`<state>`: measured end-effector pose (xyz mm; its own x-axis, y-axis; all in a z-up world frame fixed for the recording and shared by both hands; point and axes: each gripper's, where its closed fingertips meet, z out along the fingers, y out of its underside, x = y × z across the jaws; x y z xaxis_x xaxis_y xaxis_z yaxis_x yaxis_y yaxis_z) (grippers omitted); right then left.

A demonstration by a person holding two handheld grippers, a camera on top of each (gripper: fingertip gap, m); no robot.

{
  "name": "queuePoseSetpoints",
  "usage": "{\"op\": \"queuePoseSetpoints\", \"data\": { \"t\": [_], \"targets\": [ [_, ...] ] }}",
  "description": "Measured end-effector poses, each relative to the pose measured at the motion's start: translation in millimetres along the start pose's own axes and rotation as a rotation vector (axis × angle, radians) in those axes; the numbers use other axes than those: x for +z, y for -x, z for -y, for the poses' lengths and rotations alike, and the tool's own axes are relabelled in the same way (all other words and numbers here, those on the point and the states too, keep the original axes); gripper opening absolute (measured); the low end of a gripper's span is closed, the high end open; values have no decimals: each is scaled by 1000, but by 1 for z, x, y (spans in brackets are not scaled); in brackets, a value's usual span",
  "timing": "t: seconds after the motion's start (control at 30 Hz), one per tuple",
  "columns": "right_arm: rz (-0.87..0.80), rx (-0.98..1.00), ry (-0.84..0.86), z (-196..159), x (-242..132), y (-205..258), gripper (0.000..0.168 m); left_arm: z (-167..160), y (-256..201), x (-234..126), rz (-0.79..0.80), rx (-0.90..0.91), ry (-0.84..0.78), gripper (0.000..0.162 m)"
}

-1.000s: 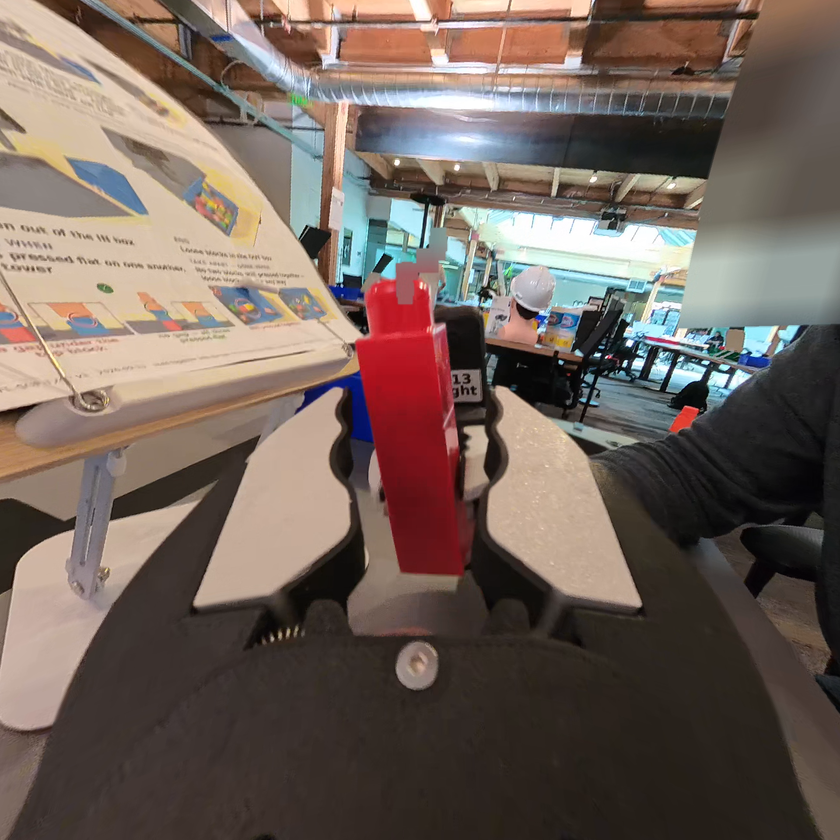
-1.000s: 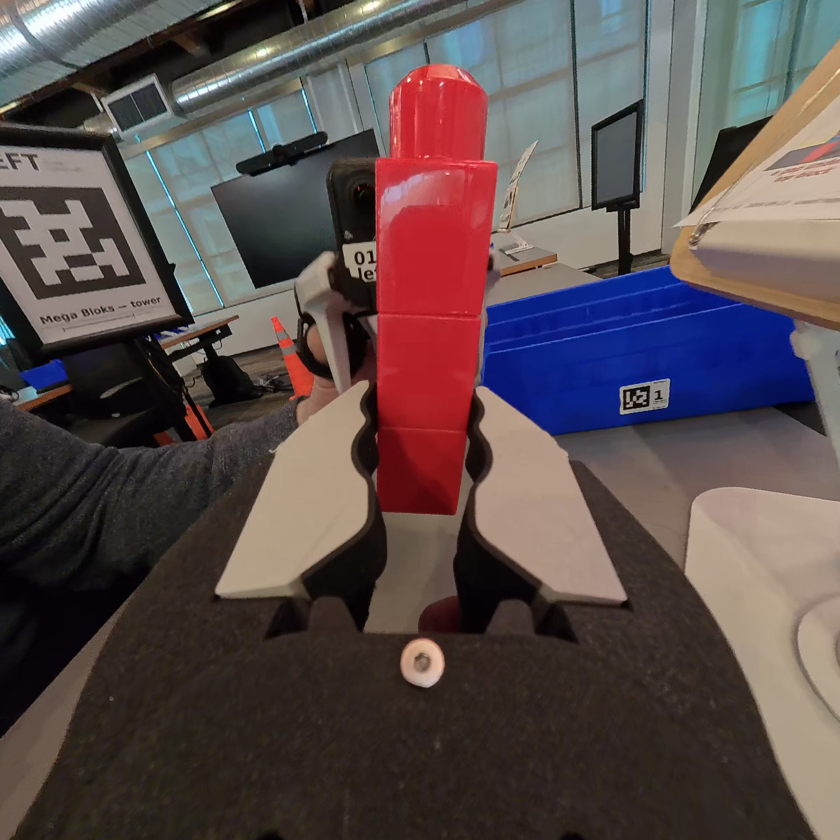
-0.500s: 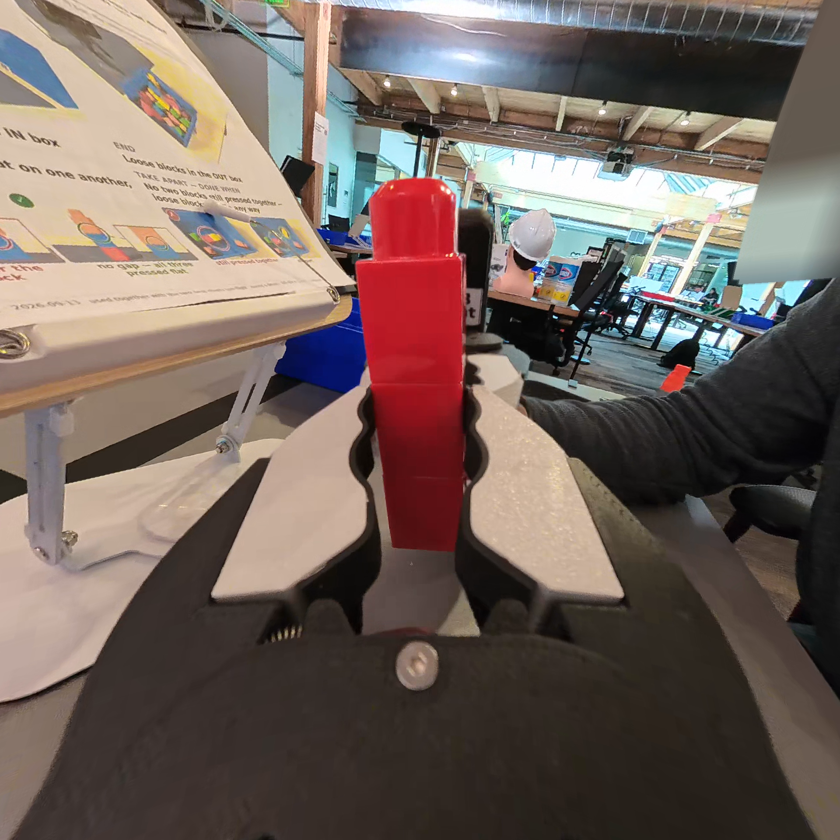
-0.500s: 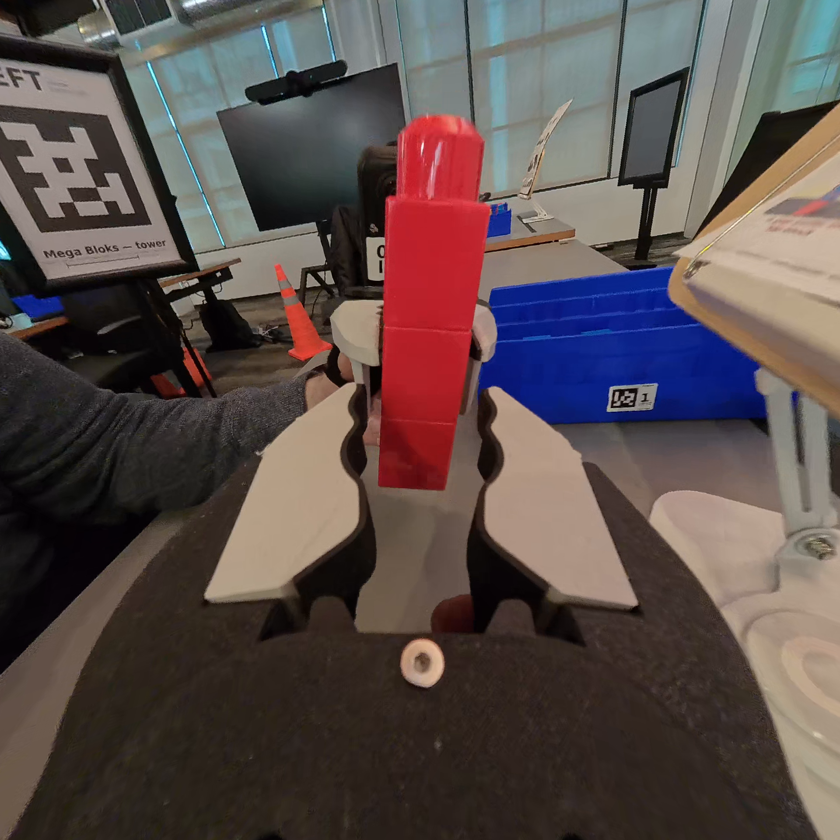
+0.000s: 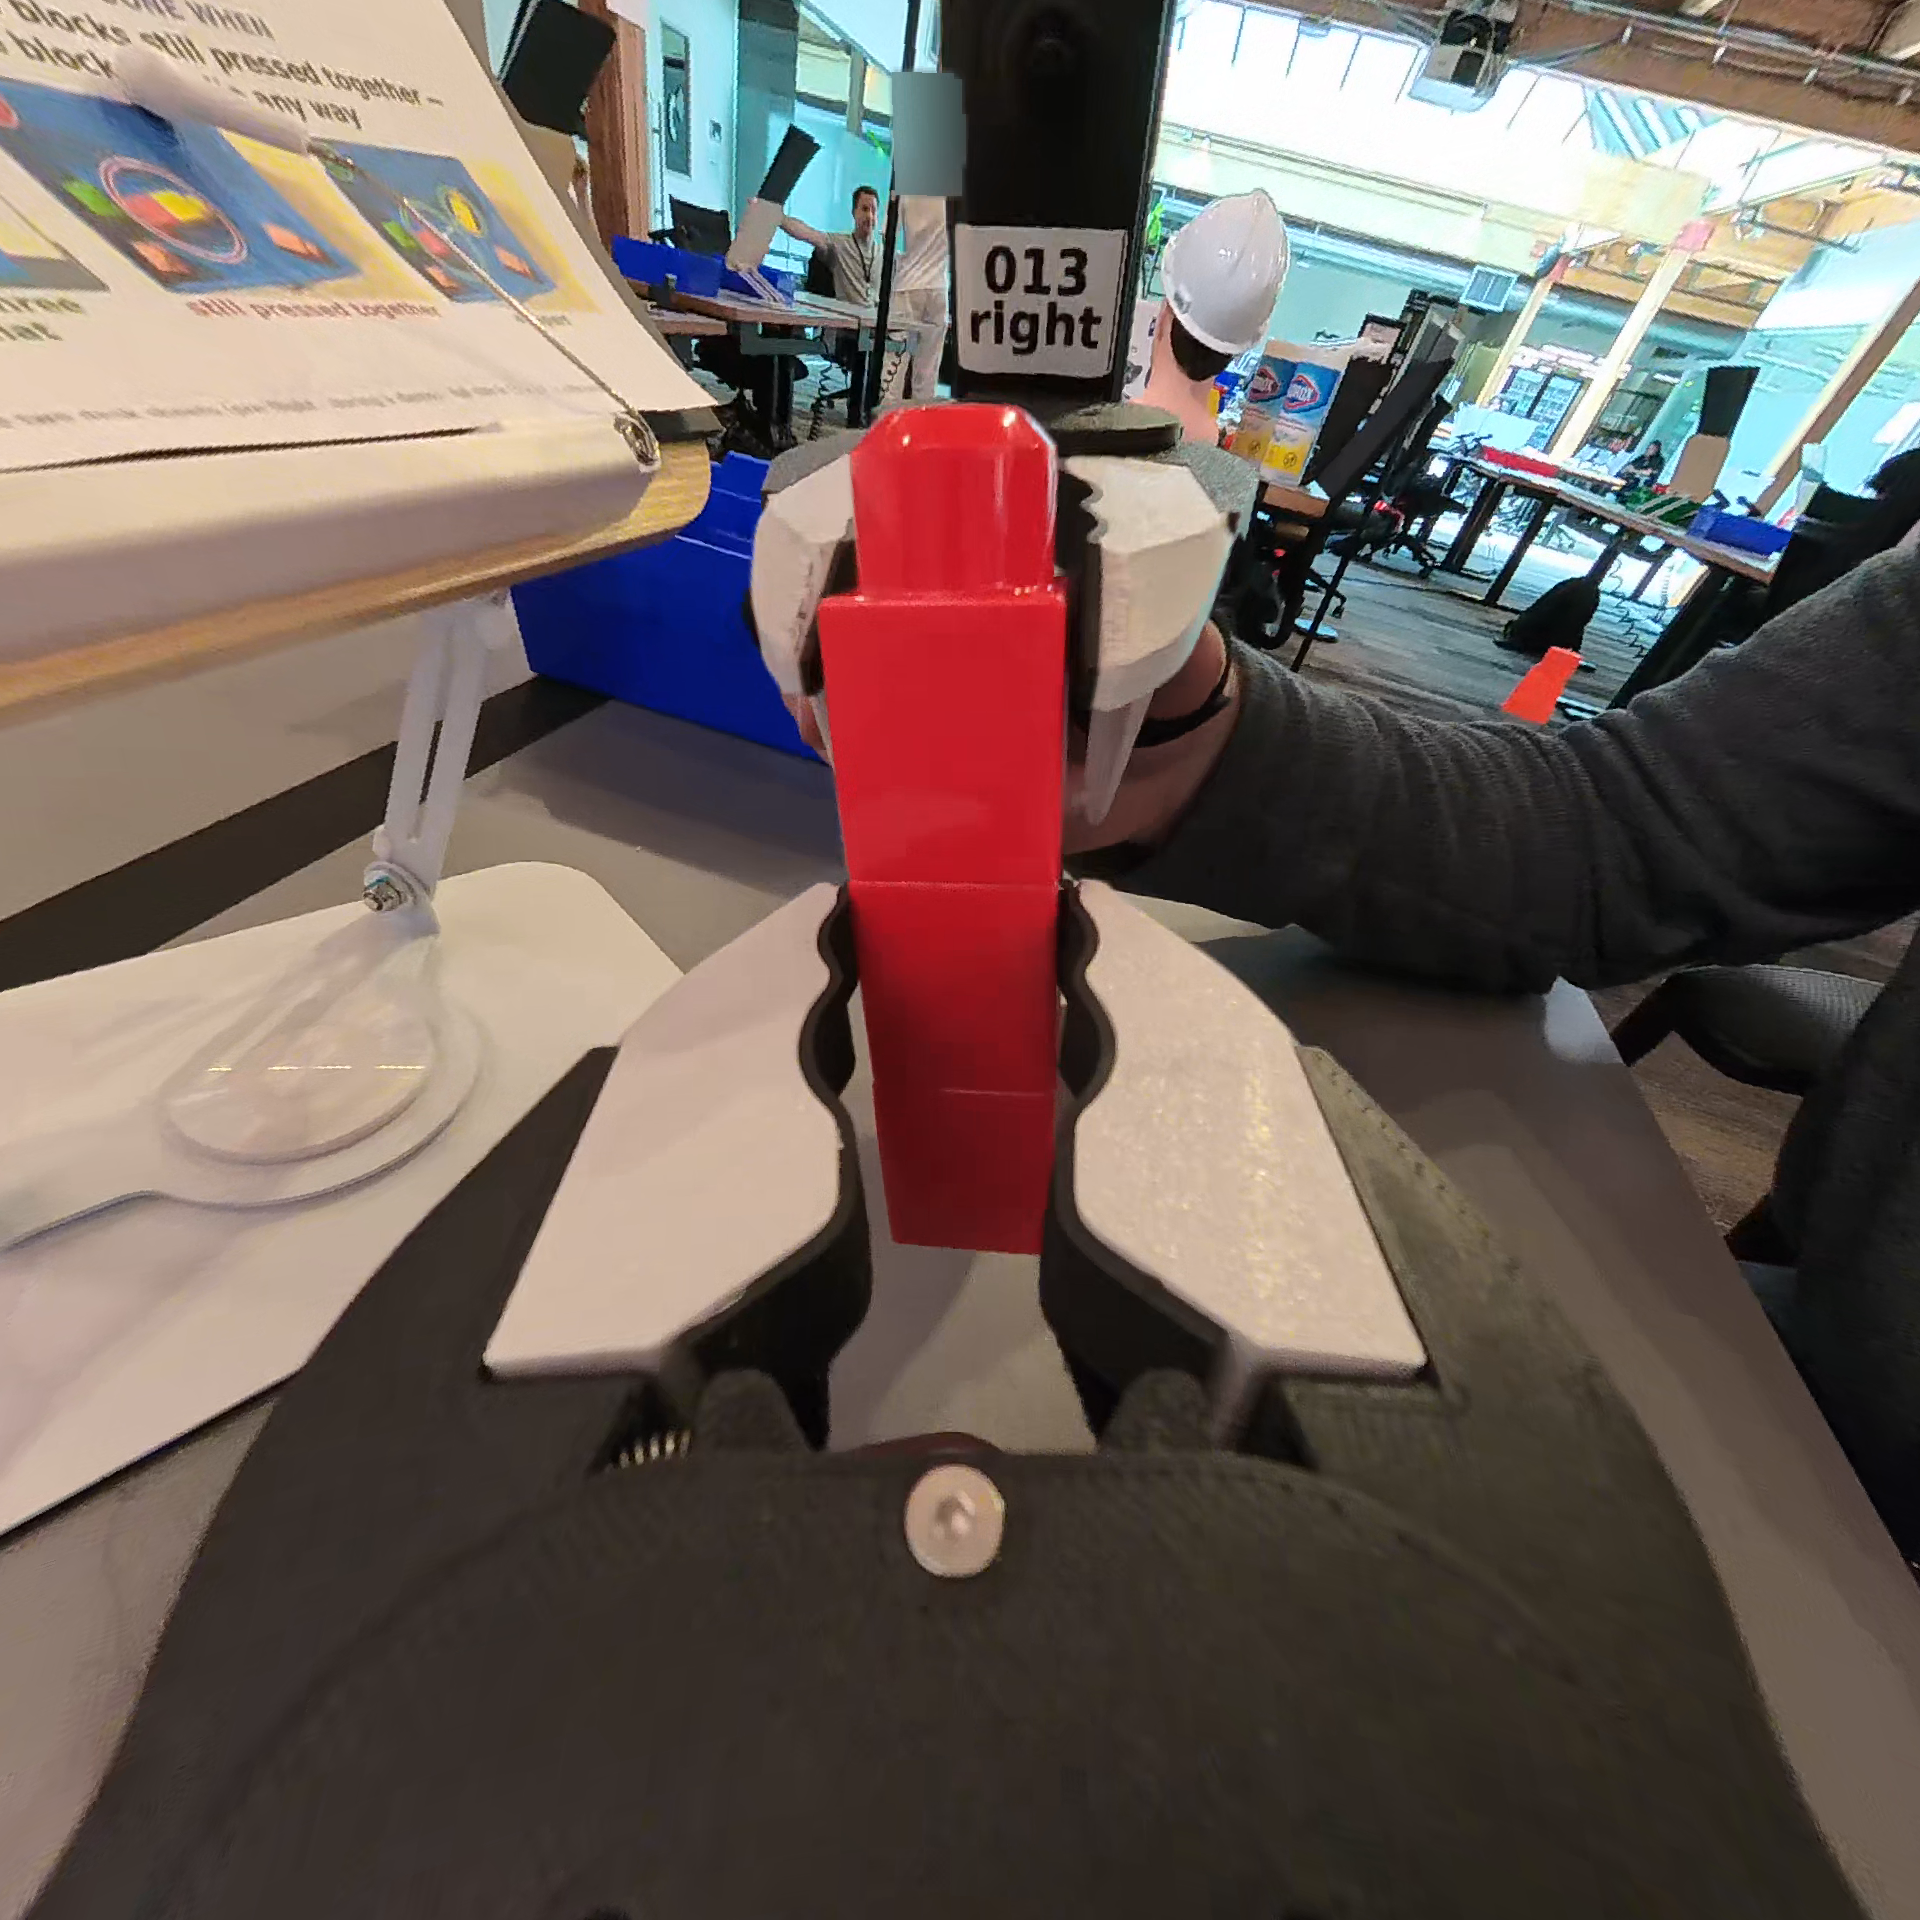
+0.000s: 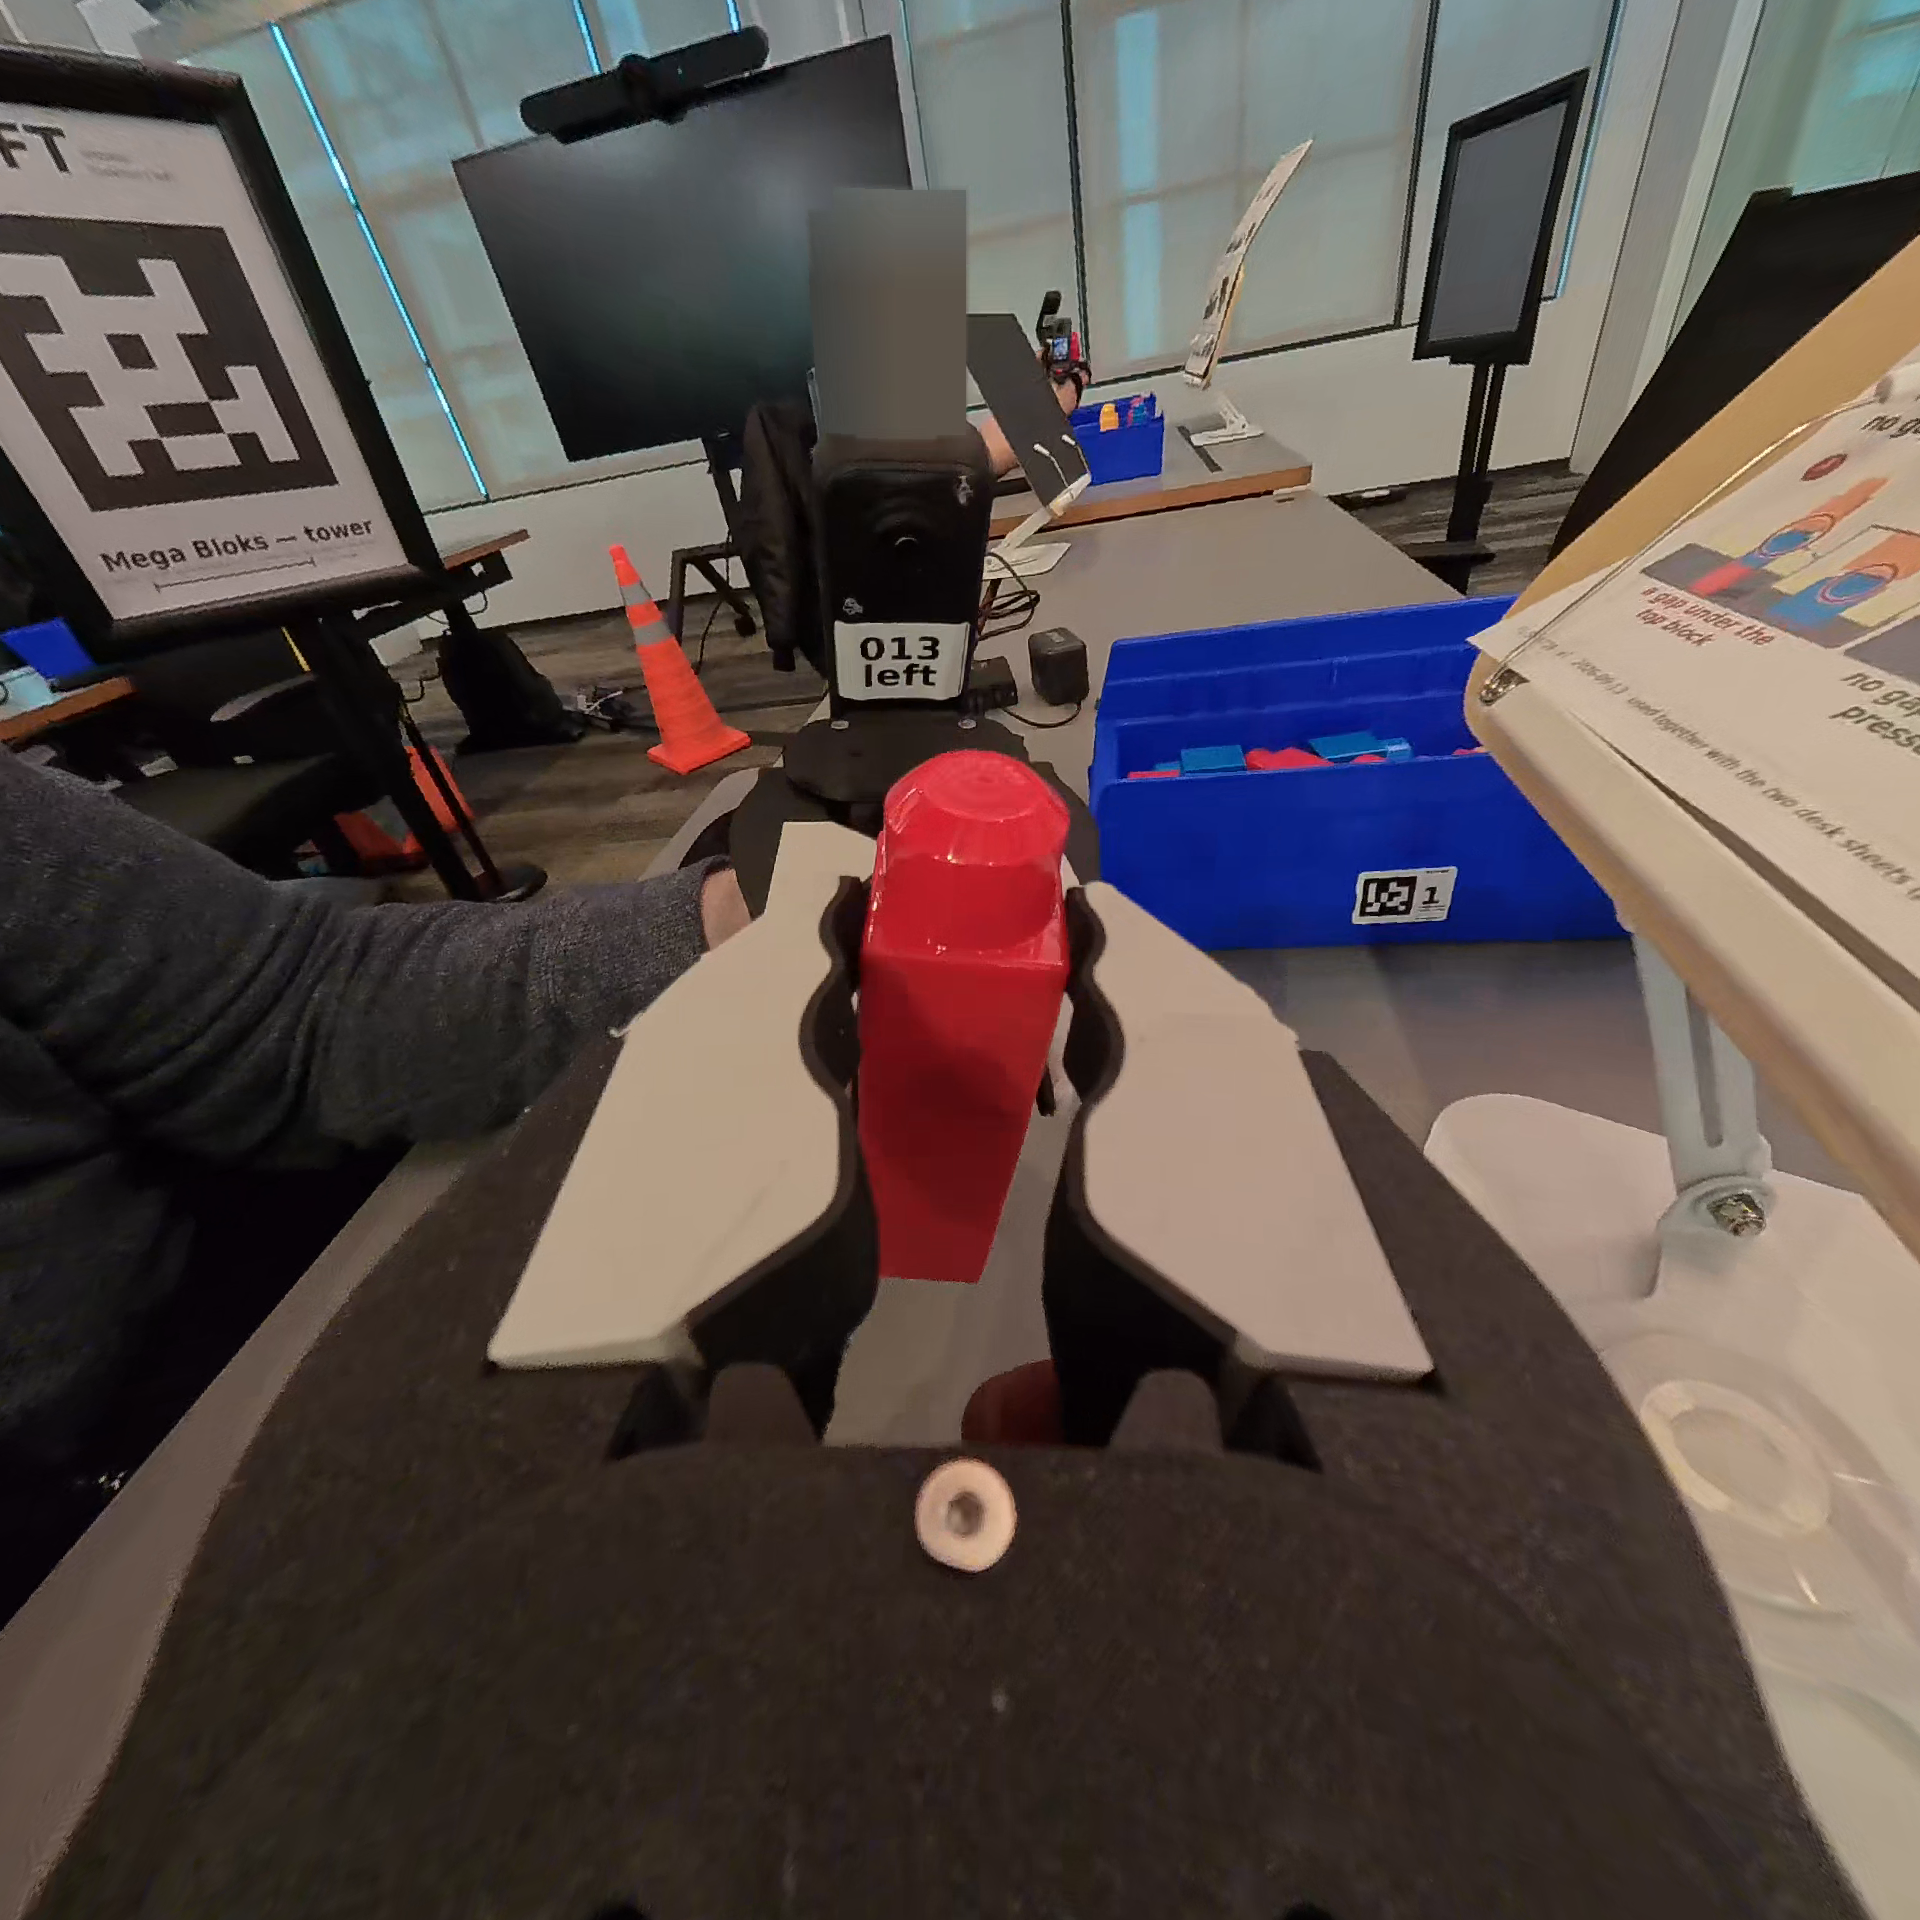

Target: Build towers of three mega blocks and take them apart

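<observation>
A red tower of three mega blocks (image 5: 951, 935) stands upright between my two grippers, above the grey table (image 5: 1434, 1049). My left gripper (image 5: 954, 935) is shut on its lower two blocks. My right gripper (image 5: 951, 665) faces it from the far side, with its fingers against the top block. In the right wrist view the right gripper (image 6: 961, 914) is shut on the top block (image 6: 956, 1039), whose round stud (image 6: 971, 821) sticks up. The left gripper's camera housing (image 6: 902, 540) rises just behind the tower. The lower blocks are hidden there.
A blue bin (image 6: 1351, 842) holding several blue and red blocks sits at the back of the table. An instruction sheet on a wooden stand (image 5: 312, 488) with a white base (image 5: 312, 1049) overhangs one side. A person's grey sleeve (image 5: 1558, 831) reaches in. The grippers' ends are close to 4 cm from one another.
The left gripper closed on the tower's lower blocks. The right gripper let go of the tower's base, moved up and closed on the top block. Both views tipped downward.
</observation>
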<state>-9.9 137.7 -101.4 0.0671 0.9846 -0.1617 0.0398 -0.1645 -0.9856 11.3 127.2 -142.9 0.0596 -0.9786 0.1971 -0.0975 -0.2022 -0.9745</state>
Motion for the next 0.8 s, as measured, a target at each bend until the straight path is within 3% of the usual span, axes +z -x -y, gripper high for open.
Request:
{"op": "queuePoseSetpoints", "data": {
  "t": [0.27,0.3,0.43,0.53,0.63,0.8],
  "targets": [
    [-11,-23,4,6,-1,3,36,9,-4,-3,-43,-26,-64,37],
    [-22,-35,6,8,-3,3,36,14,-2,-6,-36,-28,-92,43],
    [-113,-76,-1,35,-27,0,36,24,-2,-19,-25,-10,-147,46],
    [-266,-124,-35,72,-76,-8,36,24,4,-24,8,-20,-159,39],
    [-490,-149,-93,108,-150,-24,36,24,9,-27,30,-21,-169,26],
    [-965,-119,-53,110,-290,-80,36,25,15,-31,55,-47,-187,21]
  ]
}}
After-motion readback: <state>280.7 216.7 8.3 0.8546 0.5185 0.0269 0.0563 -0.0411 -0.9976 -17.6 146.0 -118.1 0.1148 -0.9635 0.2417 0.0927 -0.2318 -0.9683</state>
